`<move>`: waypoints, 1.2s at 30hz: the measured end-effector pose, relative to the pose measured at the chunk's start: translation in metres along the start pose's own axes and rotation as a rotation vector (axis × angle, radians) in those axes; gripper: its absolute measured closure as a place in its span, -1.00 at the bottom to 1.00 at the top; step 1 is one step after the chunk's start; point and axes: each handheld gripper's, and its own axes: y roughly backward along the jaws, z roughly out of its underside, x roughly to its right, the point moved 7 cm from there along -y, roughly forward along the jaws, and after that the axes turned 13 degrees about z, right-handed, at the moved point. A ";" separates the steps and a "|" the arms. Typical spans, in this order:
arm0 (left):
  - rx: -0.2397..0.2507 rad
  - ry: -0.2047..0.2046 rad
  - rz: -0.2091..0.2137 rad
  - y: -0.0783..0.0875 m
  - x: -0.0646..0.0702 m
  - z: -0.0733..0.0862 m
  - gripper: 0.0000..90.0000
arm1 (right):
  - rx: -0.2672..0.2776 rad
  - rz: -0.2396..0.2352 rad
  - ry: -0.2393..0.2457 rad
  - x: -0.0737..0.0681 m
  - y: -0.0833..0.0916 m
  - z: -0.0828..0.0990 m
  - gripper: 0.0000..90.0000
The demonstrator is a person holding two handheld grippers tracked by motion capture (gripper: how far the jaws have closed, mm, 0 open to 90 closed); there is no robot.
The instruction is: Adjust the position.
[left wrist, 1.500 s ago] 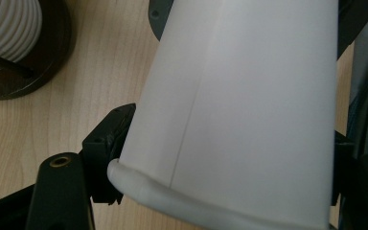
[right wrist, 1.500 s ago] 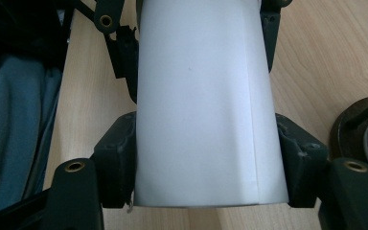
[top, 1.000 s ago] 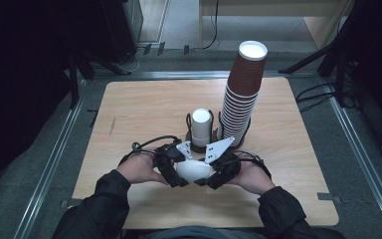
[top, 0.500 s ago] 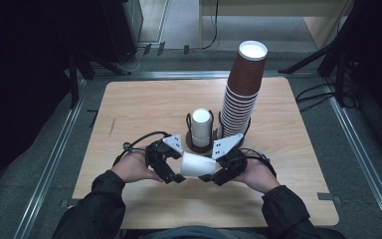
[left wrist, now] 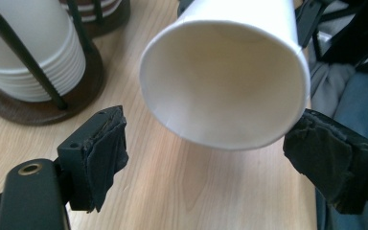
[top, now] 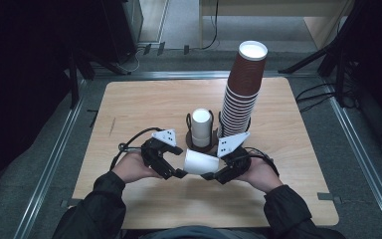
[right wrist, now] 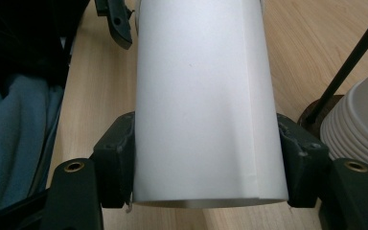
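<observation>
Table (top: pixel 144 107): holds brown cup stack (top: pixel 242 89) and white cup stack (top: pixel 201 127) in racks.
White cup (top: pixel 201 162): sideways above the table's near edge, clamped by right gripper (top: pixel 213 175).
Left gripper (top: pixel 179 174): jaws just opening, now clear of the rim, drawn leftward since a second ago; handover looks complete.

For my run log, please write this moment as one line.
right gripper: shut on white cup | left gripper: jaws opening, off cup rim
</observation>
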 end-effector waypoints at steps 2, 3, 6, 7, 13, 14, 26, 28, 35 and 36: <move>0.014 0.006 0.015 0.000 0.001 -0.001 -0.70 | 0.009 -0.010 -0.004 0.000 0.001 -0.001 -0.25; 0.022 0.006 0.021 -0.001 0.001 -0.002 -0.70 | 0.015 -0.013 -0.005 0.000 0.002 -0.001 -0.25; 0.060 -0.004 0.042 -0.004 0.004 -0.004 -0.71 | 0.031 -0.027 -0.010 -0.001 0.003 -0.002 -0.25; 0.067 -0.008 0.049 -0.005 0.004 -0.005 -0.71 | 0.037 -0.029 -0.008 -0.001 0.003 -0.003 -0.24; 0.097 -0.029 0.066 -0.010 0.007 -0.009 -0.70 | 0.070 -0.060 -0.023 -0.004 0.005 -0.007 -0.25; 0.099 -0.032 0.070 -0.010 0.007 -0.010 -0.70 | 0.078 -0.064 -0.018 -0.005 0.006 -0.008 -0.25; 0.149 -0.040 0.127 -0.007 0.010 -0.012 -0.46 | 0.087 -0.088 -0.028 -0.007 0.005 -0.009 -0.24; 0.145 -0.042 0.133 -0.007 0.011 -0.012 -0.41 | 0.088 -0.088 -0.029 -0.007 0.005 -0.009 -0.23; 0.113 -0.025 0.123 -0.007 0.010 -0.010 -0.39 | 0.054 -0.094 -0.039 -0.008 0.003 -0.007 -0.33; 0.106 -0.015 0.121 -0.006 0.010 -0.010 -0.39 | 0.045 -0.090 -0.040 -0.007 0.002 -0.007 -0.41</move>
